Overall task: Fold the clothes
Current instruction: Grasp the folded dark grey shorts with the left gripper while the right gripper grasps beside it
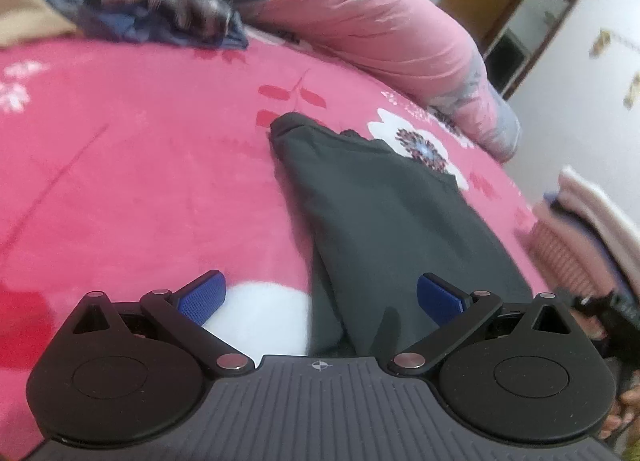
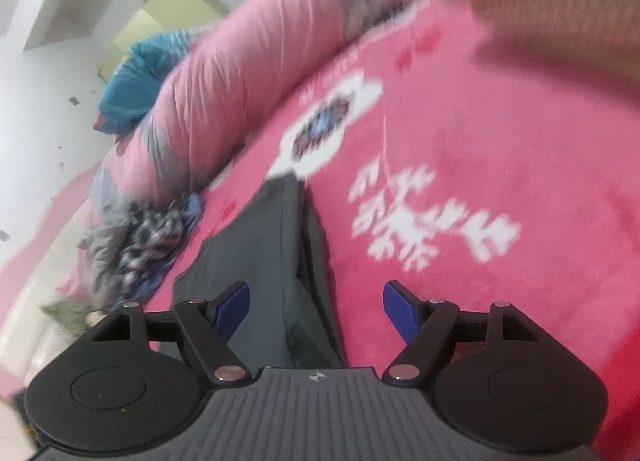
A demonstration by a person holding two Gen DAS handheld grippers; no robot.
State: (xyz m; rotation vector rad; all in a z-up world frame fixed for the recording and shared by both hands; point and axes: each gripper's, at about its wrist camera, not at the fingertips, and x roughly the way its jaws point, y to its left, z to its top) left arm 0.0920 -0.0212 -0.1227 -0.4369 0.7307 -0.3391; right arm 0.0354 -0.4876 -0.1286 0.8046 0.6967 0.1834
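Bedding fills both views: a pink flowered blanket [image 1: 140,165] covers the bed, with a rolled pink quilt [image 1: 360,13] along its far side and a heap of mixed clothes [image 1: 152,1] beyond.

On the blanket lies the dark grey garment [image 1: 384,221], long and narrow, already doubled along its length with layered edges showing in the right wrist view [image 2: 280,261]. Whether it is part-folded or waiting for a last fold I cannot tell.

It looks soft, light and limp, likely to sag and slide open if lifted by one layer. A sound hold would pinch all layers together at a corner or end hem.

Left tool [image 1: 320,297] stands wide open over the near end of the garment, holding nothing. Right tool [image 2: 316,309] is also spread wide and empty above the cloth.
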